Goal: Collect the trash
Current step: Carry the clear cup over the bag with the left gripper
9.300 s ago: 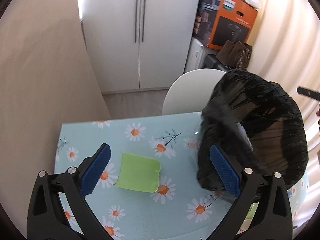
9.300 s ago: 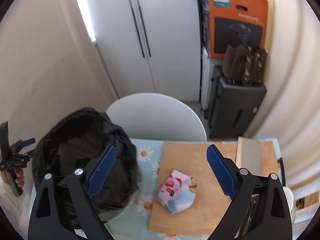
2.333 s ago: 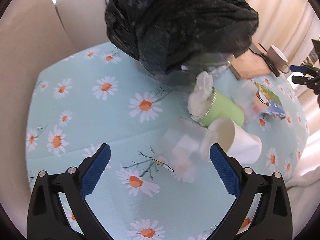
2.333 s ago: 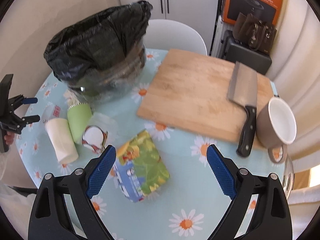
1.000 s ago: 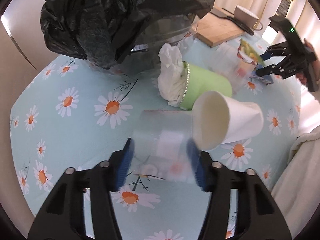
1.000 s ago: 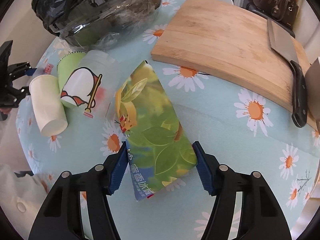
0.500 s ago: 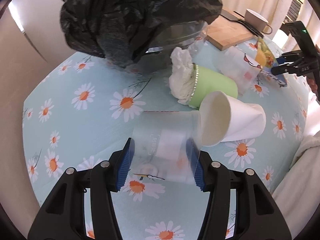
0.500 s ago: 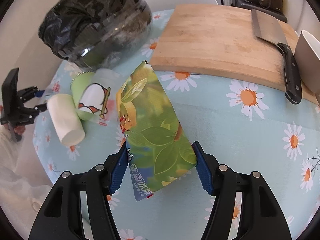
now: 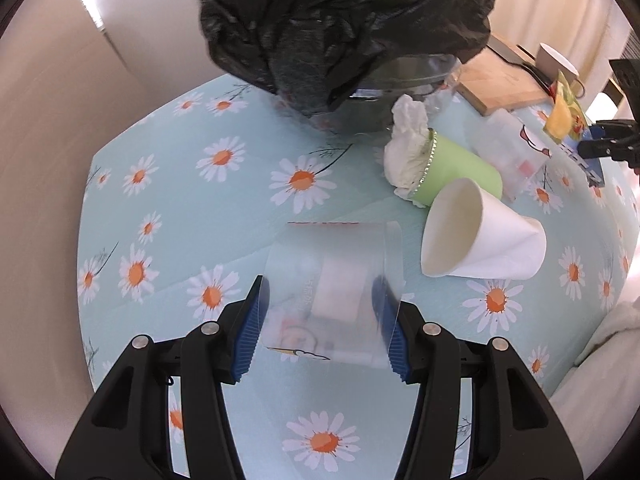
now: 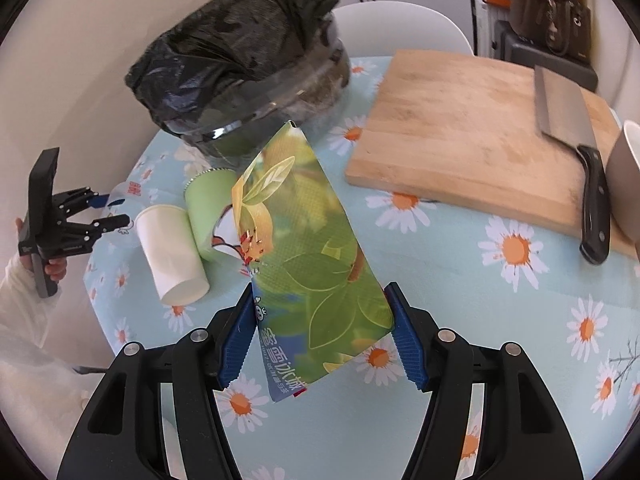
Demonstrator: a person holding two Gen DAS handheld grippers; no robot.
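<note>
While my left hand-held gripper (image 9: 322, 320) pinches a clear plastic cup (image 9: 332, 292) just above the daisy-print counter (image 9: 180, 208), my right hand-held gripper (image 10: 322, 330) clamps a green-and-yellow drink pouch (image 10: 304, 256), raised near the black-bag-lined bin (image 10: 248, 60).

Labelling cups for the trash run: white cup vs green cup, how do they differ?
The white cup is plain and empty, its mouth open toward the left wrist camera. The green cup has crumpled tissue stuffed in its mouth and lies nearer the bin. Both lie on their sides, side by side, ungripped.
</note>
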